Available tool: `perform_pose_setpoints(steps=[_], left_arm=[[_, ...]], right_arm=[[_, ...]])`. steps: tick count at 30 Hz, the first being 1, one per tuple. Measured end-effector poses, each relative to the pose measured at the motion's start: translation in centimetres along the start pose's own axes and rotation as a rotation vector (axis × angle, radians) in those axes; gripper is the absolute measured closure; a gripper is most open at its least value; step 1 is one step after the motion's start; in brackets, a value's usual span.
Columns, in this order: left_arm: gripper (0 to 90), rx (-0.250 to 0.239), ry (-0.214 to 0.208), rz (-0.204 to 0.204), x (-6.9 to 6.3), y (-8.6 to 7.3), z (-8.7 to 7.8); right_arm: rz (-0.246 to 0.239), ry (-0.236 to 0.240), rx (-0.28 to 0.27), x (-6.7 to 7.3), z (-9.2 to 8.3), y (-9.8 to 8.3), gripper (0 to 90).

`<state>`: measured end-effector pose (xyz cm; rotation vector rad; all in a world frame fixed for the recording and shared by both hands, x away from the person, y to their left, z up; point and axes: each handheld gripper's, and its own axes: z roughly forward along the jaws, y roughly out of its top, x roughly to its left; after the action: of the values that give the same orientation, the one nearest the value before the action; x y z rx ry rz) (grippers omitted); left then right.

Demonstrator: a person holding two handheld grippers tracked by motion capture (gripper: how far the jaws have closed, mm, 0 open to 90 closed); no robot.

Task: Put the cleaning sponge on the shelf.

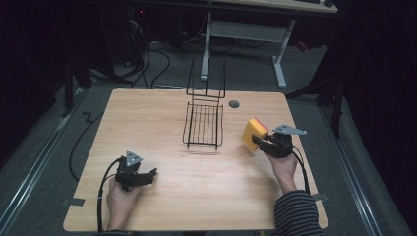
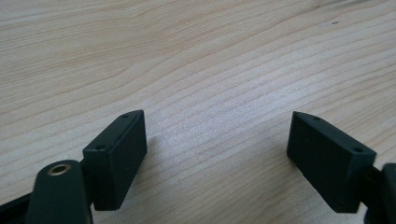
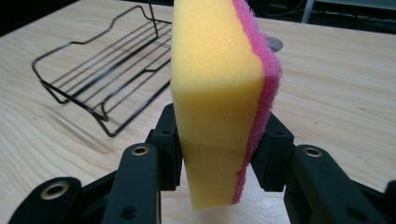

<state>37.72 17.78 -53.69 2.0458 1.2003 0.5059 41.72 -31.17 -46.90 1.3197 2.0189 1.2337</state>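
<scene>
High view, right hand: the right gripper point(image 1: 259, 141) is held off the table point(image 1: 162, 196), pinching a yellow and pink sponge point(image 1: 253, 133) just right of the wire rack point(image 1: 203, 125).
High view, left hand: the left gripper point(image 1: 147, 175) rests low near the front edge, well apart from the rack.
Left gripper view: 2 jaws spread wide over bare wood.
Right gripper view: the sponge point(image 3: 219, 93) stands upright, squeezed between both jaws; the rack point(image 3: 105, 70) lies beyond at left.

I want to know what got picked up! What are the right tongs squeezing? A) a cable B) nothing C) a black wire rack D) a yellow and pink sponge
D: the right tongs pinch the yellow and pink sponge between both pads, lifted off the table.
</scene>
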Motion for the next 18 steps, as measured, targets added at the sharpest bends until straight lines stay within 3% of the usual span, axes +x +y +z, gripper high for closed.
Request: perform_pose_setpoints(steps=[1, 18], left_arm=[[20.6, 0.0, 0.001, 0.0, 0.0, 0.0, 0.0], [20.6, 0.0, 0.001, 0.0, 0.0, 0.0, 0.0]], right_arm=[[-0.018, -0.001, -0.014, 0.3, -0.4, 0.2, 60.2], [-0.046, 0.046, -0.037, 2.4, -2.2, 1.2, 60.0]])
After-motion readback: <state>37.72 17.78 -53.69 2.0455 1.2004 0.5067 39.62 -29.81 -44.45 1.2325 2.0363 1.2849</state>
